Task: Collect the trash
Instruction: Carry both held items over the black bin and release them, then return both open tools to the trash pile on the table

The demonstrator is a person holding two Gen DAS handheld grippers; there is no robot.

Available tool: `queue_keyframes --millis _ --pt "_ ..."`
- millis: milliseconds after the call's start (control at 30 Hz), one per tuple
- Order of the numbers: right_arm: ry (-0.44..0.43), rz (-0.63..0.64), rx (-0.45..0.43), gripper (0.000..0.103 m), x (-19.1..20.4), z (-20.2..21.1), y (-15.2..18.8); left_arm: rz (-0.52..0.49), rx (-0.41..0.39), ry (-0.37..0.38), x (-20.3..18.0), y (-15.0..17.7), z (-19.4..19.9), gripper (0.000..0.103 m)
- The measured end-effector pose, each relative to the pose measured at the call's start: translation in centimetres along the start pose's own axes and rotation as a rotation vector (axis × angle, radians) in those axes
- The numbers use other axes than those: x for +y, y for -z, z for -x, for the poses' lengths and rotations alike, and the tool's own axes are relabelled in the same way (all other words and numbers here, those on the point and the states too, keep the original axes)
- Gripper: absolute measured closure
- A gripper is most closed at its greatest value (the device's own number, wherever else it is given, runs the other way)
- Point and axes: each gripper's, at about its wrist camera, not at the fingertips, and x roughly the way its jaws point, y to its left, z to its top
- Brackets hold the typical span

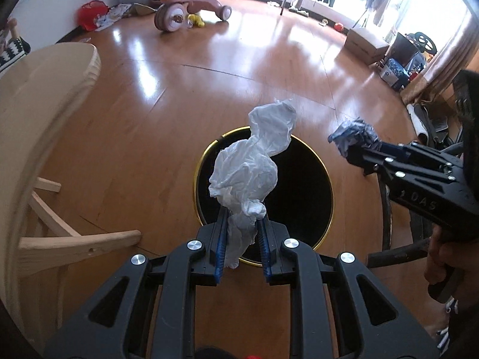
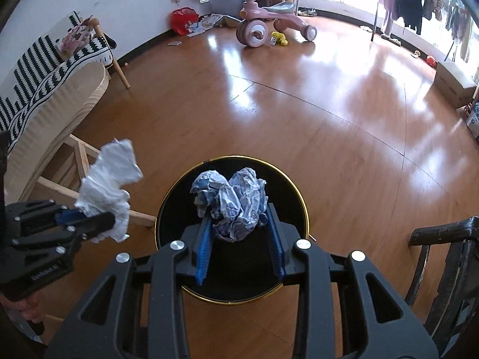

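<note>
Showing two loaded grippers: white tissue [image 1: 248, 164] is clamped by the left gripper [image 1: 242, 233], blue paper [image 2: 232, 202] by the right gripper [image 2: 241, 239]; the bin [image 2: 167, 206] is seen directly beneath both, nearer the right.

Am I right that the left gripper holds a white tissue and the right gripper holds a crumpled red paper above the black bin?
Not quite: the crumpled paper in the right gripper is blue, as the right wrist view shows. The left gripper does hold the white tissue above the black bin.
</note>
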Motion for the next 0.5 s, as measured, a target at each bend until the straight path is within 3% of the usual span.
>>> queue_keyframes --millis 133,200,233,267,300,333,500 --pt "0.005 0.000 0.001 0.068 0.2 -0.3 -0.5 0.004 0.010 0.018 -0.2 0.1 -1.2 0.084" --pt "0.001 -0.006 -0.001 0.055 0.2 -0.4 -0.9 0.003 0.010 0.027 -0.2 -0.2 -1.6 0.081" --pt "-0.006 -0.013 -0.002 0.035 0.1 -0.4 -1.0 0.004 0.008 0.029 -0.2 -0.3 -1.8 0.066" --pt "-0.004 -0.016 -0.010 0.023 0.0 -0.4 -1.0 0.003 0.004 0.031 -0.2 -0.3 -1.8 0.054" --pt "-0.001 -0.014 -0.016 0.023 0.0 -0.3 -1.0 0.005 -0.007 0.028 -0.3 -0.3 -1.9 0.034" --pt "0.009 -0.009 -0.018 0.023 0.0 -0.2 -1.0 0.010 -0.024 0.026 -0.2 -0.3 -1.8 0.029" --pt "0.030 -0.023 -0.014 0.023 -0.3 0.0 -1.0 0.045 -0.035 0.044 0.6 -0.3 -0.9 0.027"
